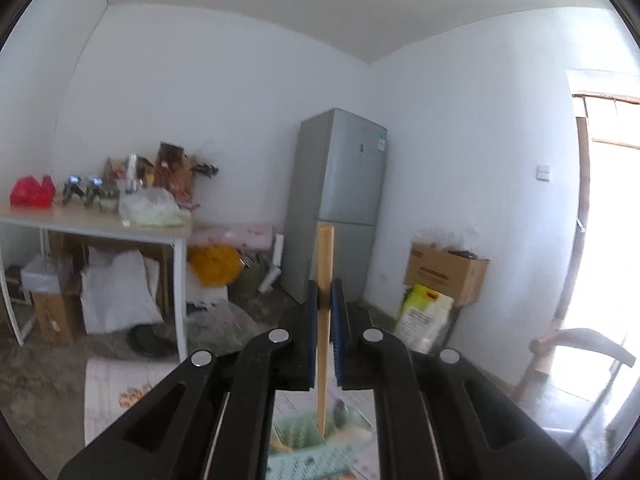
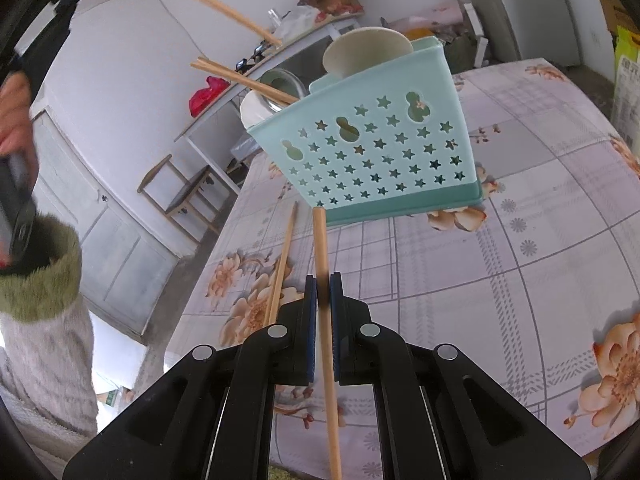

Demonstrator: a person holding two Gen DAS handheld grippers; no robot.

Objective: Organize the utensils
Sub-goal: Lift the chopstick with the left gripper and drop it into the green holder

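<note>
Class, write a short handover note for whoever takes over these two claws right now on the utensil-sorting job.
Left claw: shut on a wooden chopstick, held upright above the teal basket.
Right claw: shut on another chopstick, its tip close to the teal basket's starred wall.
Done: two chopsticks, a white bowl and a ladle already stand in the basket.
Left: drop in both held chopsticks, then the loose chopstick lying on the floral tablecloth.

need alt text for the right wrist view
The right claw is shut on a wooden chopstick pointing at a teal star-holed utensil basket on a floral tablecloth. Another chopstick lies on the cloth to its left.
</note>
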